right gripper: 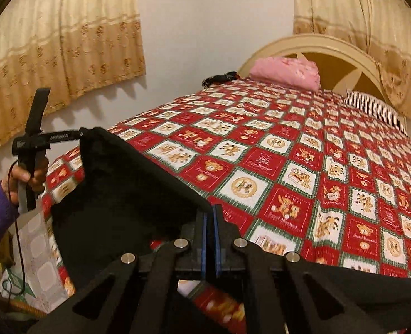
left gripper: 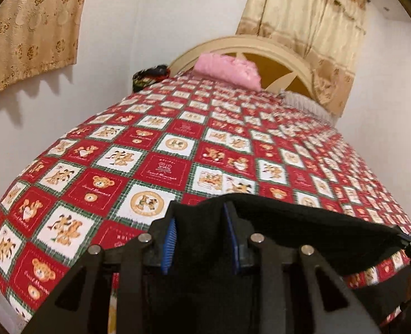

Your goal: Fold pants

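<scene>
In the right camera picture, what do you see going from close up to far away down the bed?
Right gripper pinching the black pants → teddy bear bedspread → pink bundle → headboard → curtain.

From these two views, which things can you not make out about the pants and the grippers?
- Pants: legs and hem; both views cut them off at the bottom, behind the gripper bodies.
- Left gripper: in its own view, cloth fills the gap, so the pinch itself is hidden; the right view shows it too small.
- Dark object by the headboard: too small and blurred to name.
- Bed near edge: covered by the pants.
</scene>
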Action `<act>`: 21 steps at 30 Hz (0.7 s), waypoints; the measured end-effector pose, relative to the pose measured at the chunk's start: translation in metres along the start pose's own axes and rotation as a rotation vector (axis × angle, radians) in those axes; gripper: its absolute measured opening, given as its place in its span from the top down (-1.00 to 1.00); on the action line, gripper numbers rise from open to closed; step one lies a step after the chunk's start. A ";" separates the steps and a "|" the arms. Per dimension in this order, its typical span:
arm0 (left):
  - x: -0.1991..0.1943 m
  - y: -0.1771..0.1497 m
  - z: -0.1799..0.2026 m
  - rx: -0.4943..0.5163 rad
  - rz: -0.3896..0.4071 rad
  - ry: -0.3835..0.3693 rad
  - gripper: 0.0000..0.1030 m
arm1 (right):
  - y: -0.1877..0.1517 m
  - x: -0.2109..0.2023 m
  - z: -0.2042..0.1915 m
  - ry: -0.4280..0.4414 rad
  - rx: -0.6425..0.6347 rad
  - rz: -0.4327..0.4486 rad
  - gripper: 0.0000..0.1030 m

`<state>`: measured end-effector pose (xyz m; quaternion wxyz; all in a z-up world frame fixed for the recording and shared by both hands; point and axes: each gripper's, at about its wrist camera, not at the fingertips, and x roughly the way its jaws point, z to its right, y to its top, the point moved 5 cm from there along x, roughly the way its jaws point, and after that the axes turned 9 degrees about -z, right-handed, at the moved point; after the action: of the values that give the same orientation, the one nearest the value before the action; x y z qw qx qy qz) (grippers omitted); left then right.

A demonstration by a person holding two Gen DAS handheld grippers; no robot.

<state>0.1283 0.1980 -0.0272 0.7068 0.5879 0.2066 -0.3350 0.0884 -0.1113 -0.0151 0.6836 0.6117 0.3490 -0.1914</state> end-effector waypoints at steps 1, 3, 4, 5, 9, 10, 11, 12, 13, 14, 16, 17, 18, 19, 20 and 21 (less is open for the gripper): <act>-0.005 -0.005 0.000 0.008 0.006 0.002 0.29 | -0.007 -0.005 -0.006 -0.002 -0.013 0.003 0.92; -0.014 -0.017 -0.002 0.018 0.019 0.014 0.23 | -0.023 -0.013 -0.017 -0.005 -0.037 0.004 0.92; -0.017 -0.023 -0.004 0.019 0.024 0.016 0.22 | -0.030 -0.015 -0.022 -0.001 -0.043 0.001 0.92; -0.020 -0.029 -0.005 0.019 0.025 0.017 0.22 | -0.039 -0.018 -0.027 0.006 -0.049 -0.004 0.92; -0.027 -0.055 -0.009 0.023 0.017 0.031 0.22 | -0.074 -0.020 -0.052 0.016 -0.084 -0.033 0.92; -0.028 -0.061 -0.010 0.025 0.015 0.036 0.22 | -0.082 -0.020 -0.057 0.022 -0.088 -0.041 0.92; -0.028 -0.067 -0.011 0.026 0.008 0.038 0.22 | -0.090 -0.021 -0.062 0.029 -0.091 -0.048 0.92; -0.029 -0.072 -0.012 0.024 0.006 0.039 0.22 | -0.096 -0.020 -0.066 0.031 -0.098 -0.054 0.92; -0.028 -0.079 -0.013 0.021 -0.001 0.044 0.22 | -0.103 -0.020 -0.072 0.024 -0.109 -0.058 0.92; -0.028 -0.086 -0.016 0.018 -0.007 0.046 0.22 | -0.109 -0.019 -0.076 0.015 -0.121 -0.064 0.92; -0.027 -0.101 -0.021 0.010 -0.024 0.054 0.22 | -0.121 -0.018 -0.084 0.019 -0.128 -0.077 0.92; -0.028 -0.108 -0.023 0.006 -0.029 0.056 0.22 | -0.127 -0.017 -0.087 0.024 -0.128 -0.084 0.92; -0.028 -0.114 -0.026 0.001 -0.036 0.059 0.22 | -0.133 -0.016 -0.089 0.026 -0.129 -0.092 0.92; -0.029 -0.121 -0.027 -0.001 -0.039 0.060 0.22 | -0.138 -0.014 -0.092 0.023 -0.134 -0.102 0.92; -0.029 -0.124 -0.028 0.000 -0.042 0.063 0.22 | -0.143 -0.012 -0.095 0.019 -0.138 -0.111 0.92; -0.029 -0.127 -0.028 0.004 -0.042 0.069 0.22 | -0.148 -0.010 -0.097 0.020 -0.140 -0.121 0.92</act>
<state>0.0198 0.2215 -0.1017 0.6908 0.5960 0.2425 -0.3300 -0.0437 -0.0454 -0.1126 0.7084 0.5422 0.4046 -0.2012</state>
